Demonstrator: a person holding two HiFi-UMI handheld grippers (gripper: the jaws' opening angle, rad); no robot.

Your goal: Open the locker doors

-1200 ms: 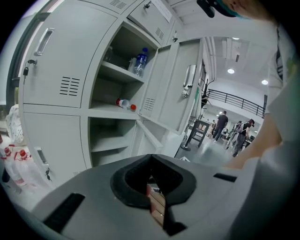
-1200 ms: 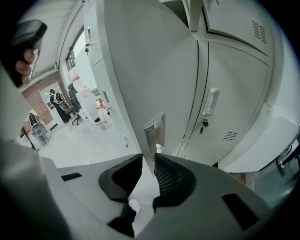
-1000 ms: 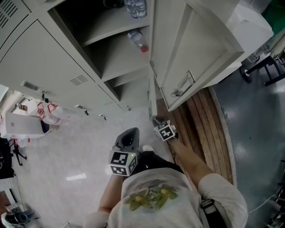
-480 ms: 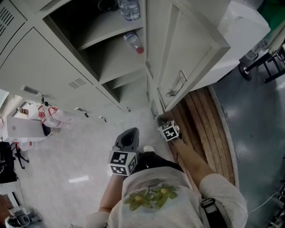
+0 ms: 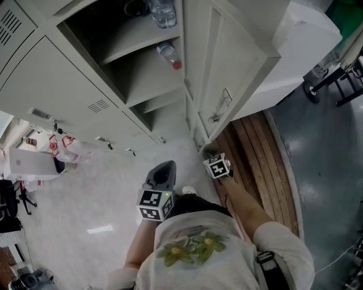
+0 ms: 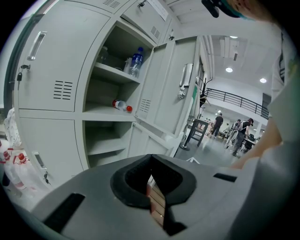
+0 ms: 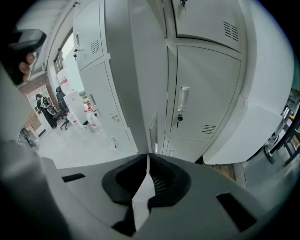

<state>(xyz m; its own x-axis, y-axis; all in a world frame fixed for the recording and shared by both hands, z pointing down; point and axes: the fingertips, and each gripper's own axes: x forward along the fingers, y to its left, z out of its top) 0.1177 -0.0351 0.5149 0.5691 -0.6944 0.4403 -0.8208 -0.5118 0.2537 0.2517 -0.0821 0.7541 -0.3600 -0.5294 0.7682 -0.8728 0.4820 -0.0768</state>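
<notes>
The grey locker bank's middle compartment stands open, its upper door (image 5: 238,62) swung out to the right with its handle (image 5: 221,105) showing. Below it a lower locker door (image 5: 194,126) stands ajar, seen edge-on. My right gripper (image 5: 206,152) is at that edge. Its jaws have just been closing, and in the right gripper view they (image 7: 147,158) pinch the pale door edge (image 7: 139,201). My left gripper (image 5: 164,166) hangs in front of the lockers, shut and holding nothing (image 6: 151,157).
One bottle (image 5: 169,55) lies on a shelf and another (image 5: 161,14) stands above it. Closed locker doors (image 5: 57,85) run to the left, with a plastic bag (image 5: 65,144) on the floor. A wooden platform (image 5: 255,158), a white cabinet (image 5: 306,45) and a black stand (image 5: 334,79) are at the right.
My right gripper has shifted slightly to the right along the lower door's edge. The left gripper has kept still.
</notes>
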